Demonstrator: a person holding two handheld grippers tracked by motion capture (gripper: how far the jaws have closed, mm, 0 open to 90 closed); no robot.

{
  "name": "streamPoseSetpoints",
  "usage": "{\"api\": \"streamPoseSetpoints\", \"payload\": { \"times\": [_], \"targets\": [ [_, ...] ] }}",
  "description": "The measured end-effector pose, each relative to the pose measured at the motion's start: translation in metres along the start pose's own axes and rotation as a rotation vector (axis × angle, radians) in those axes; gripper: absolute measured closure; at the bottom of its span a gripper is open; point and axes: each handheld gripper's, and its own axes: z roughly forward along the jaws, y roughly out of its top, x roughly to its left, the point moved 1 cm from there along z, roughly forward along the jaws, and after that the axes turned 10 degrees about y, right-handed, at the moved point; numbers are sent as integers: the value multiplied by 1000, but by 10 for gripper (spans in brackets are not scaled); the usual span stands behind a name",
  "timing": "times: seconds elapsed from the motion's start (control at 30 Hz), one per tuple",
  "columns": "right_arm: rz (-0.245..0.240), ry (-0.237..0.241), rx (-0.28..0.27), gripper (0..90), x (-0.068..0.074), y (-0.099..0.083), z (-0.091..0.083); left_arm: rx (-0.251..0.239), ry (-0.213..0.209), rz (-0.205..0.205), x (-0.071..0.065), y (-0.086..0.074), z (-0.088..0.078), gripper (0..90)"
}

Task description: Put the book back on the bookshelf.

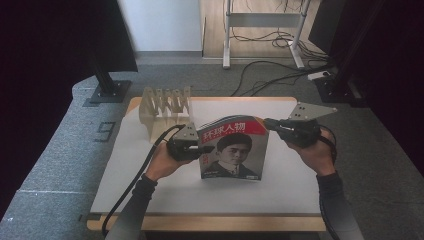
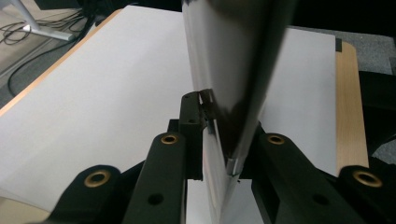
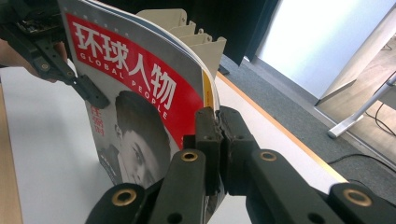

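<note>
A magazine [image 1: 234, 148] is held upright on the white surface [image 1: 150, 190], its lower edge resting on the surface, between the two grippers. The left gripper [image 1: 199, 149] is clamped on the magazine's left edge; in the left gripper view the pages [image 2: 224, 93] are pinched between the jaws of that gripper [image 2: 219, 140]. The right gripper [image 1: 267, 122] is clenched on the upper right corner, where the jaws of the gripper [image 3: 217, 135] are pressed together over the cover [image 3: 140, 93]. The magazine is visibly bowed between the two holds, so a crease or a torn corner could be caused if the grippers are drawn closer or twisted against each other. Because only thin edges are gripped, glossy pages may be expected to slip out, and the inner pages could fan open or sag. A slotted rack [image 1: 166, 107] stands beyond the left gripper; should the magazine be carried toward it, a divider could be struck by a bent edge and the rack pushed or tipped.
</note>
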Motion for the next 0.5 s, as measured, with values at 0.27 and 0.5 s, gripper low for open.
{"api": "streamPoseSetpoints", "payload": {
  "times": [0.27, 0.5],
  "targets": [
    [-6, -5, 6, 847, 1, 0, 0, -4, -1, -18, 2, 6, -3, 856],
    [34, -17, -17, 758, -4, -9, -6, 0, 1, -33, 2, 6, -3, 863]
  ]
}}
